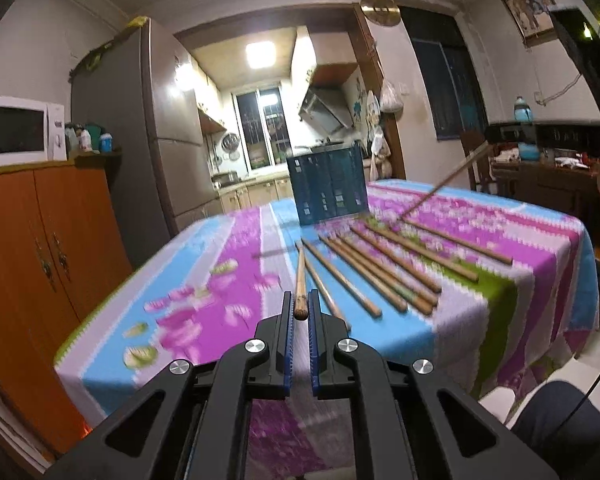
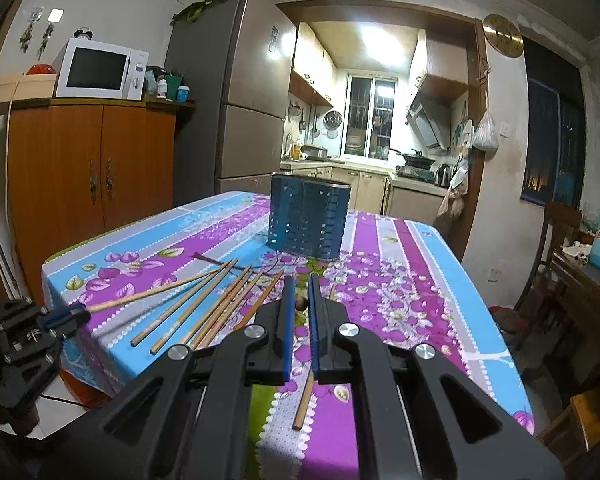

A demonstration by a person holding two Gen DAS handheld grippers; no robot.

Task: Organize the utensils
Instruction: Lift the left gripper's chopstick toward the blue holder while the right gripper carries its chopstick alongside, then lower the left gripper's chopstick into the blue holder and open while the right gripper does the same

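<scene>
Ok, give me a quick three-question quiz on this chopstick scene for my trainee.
1. True or false: the blue utensil holder lies tipped on its side.
2. What does the left gripper grip? A) a spoon B) a chopstick C) nothing
3. Fill in: the loose chopsticks lie on the striped ____.
Key: 1 false; 2 B; 3 tablecloth.

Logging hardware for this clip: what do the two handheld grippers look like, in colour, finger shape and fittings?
Both match: the left gripper and right gripper have matte black plastic bodies with triangular cut-outs, round silver bolt heads at the linkage pivots, and two flat parallel fingers faced with ribbed blue pads. No cables, markings or sleeves are visible.
</scene>
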